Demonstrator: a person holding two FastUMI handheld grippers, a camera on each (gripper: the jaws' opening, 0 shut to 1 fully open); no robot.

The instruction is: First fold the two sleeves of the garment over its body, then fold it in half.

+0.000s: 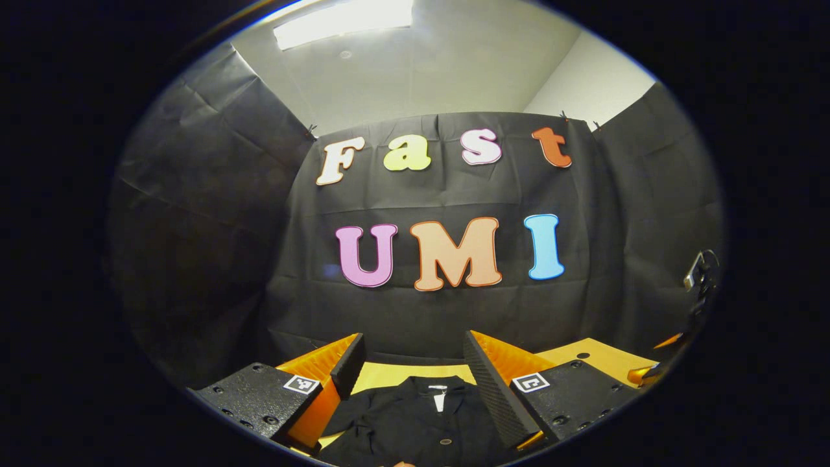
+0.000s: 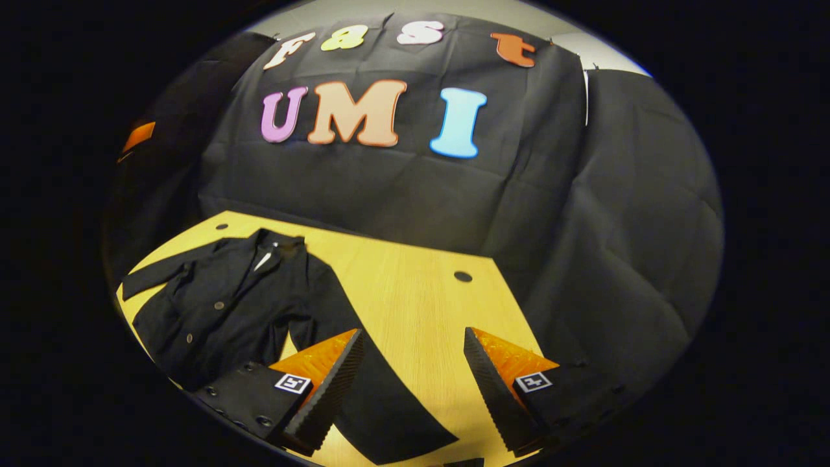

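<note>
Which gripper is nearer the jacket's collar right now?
Left. The left gripper hangs right above the collar; the right gripper is off by the spread sleeve, farther from it.

I see black cloth [image 1: 194, 214] draping the booth walls, a lit ceiling panel [image 1: 343, 19] above, and a pale wooden tabletop [image 2: 415, 292] with round holes.

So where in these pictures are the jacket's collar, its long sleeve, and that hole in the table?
collar [image 2: 275, 243], right gripper view, at the neck opening.
sleeve [image 2: 389, 415], right gripper view, near its cuff end.
hole [image 2: 463, 276], right gripper view, its centre.
</note>
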